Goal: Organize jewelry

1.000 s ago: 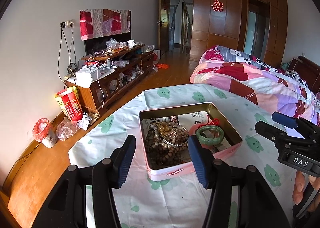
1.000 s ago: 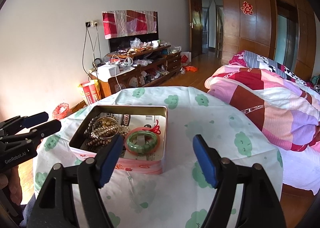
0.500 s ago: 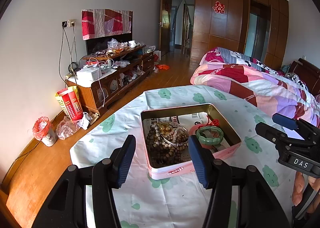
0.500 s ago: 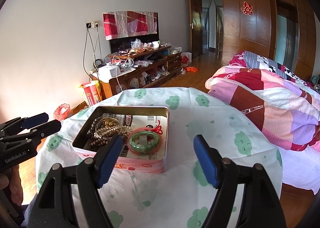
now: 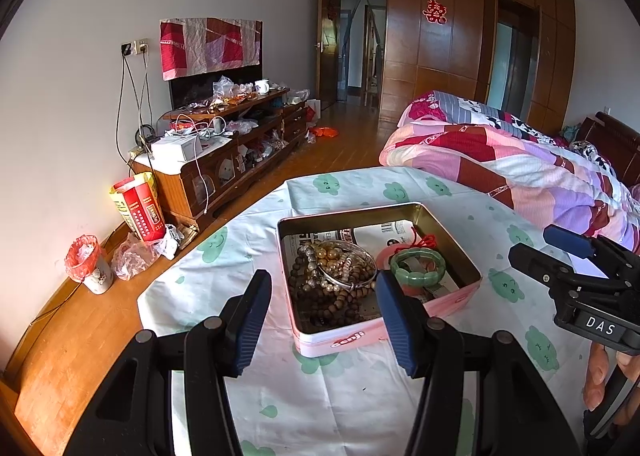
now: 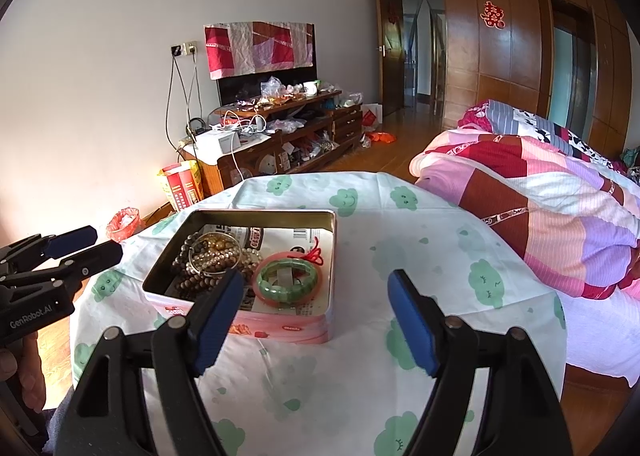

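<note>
Jewelry sits piled in an open pink tin [image 5: 400, 212] at the middle of the tabletop [image 5: 240, 256], which wears a pale cloth printed with green clouds. Inside the tin, dark wooden bead strands [image 5: 324, 300] fill the side toward the TV cabinet [image 5: 224, 160], with a silver bangle [image 5: 344, 264] and lighter pearly beads lying on top of them. On the tin's side toward the bed [image 5: 520, 168] lies a green jade bracelet [image 5: 417, 266] on a pink ring, with a red knotted cord [image 5: 424, 242] just behind it; printed paper lines the tin's floor.

The left claw [image 5: 320, 320] hovers above the tin's near edge, its blue pads spread wide, holding and touching nothing. The right claw [image 6: 316, 320] hangs over the tin's near corner on the bed side, also spread wide and empty; its left pad overlaps the tin's rim in view, though contact cannot be told. In the left wrist view, the right claw [image 5: 560, 252] appears off the tin's bed side, clear of it.
</note>
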Tool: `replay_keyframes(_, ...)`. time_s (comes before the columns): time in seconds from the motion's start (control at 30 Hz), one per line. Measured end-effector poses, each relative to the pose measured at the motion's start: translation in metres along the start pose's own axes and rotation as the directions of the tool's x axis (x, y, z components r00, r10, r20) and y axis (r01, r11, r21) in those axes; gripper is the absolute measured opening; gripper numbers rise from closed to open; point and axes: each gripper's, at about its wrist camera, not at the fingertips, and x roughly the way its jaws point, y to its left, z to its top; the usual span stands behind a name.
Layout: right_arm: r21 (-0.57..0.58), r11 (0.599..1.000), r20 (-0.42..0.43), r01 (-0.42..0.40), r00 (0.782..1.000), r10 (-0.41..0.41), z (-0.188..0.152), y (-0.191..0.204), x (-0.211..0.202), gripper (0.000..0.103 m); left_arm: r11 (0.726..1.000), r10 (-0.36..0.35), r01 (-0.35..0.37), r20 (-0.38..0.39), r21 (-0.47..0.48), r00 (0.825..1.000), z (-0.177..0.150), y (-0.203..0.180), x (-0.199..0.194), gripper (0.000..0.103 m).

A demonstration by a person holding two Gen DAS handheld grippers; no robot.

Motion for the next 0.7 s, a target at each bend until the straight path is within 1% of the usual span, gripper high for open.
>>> replay_keyframes(0.37,0.001,1.0,-0.004,0.001,1.0,-0.001,-0.0019,-0.0012,0.0011,0.078,1.0,0.001,-0.001,-0.005,0.013,1.0,-0.0006,-0.0036,-0.0006,0.055)
replay_keyframes(0.57,-0.001,1.0,-0.005,0.001,1.0,-0.001,-0.0031,-0.0013,0.002,0.078,1.0,0.005,-0.005,-0.017,-0.001,1.0,-0.0007,-0.0017,0.002,0.057)
replay_keyframes(0.6,-0.001,1.0,-0.005,0.0,1.0,0.0,-0.0033,-0.0012,0.002,0.078,1.0,0.01,-0.01,-0.019,-0.001,1.0,-0.0005,-0.0018,0.0025,0.059)
replay_keyframes(0.67,-0.002,1.0,-0.007,0.001,1.0,-0.001,-0.005,-0.0012,0.0026,0.078,0.999,0.039,-0.039,-0.015,-0.001,0.999,-0.0007,-0.002,0.0025,0.078)
replay_keyframes(0.7,-0.003,1.0,-0.009,0.001,1.0,-0.001,-0.0065,-0.0013,0.0035,0.078,0.999,0.052,-0.052,-0.01,0.0,0.999,-0.0007,-0.0018,0.0023,0.079)
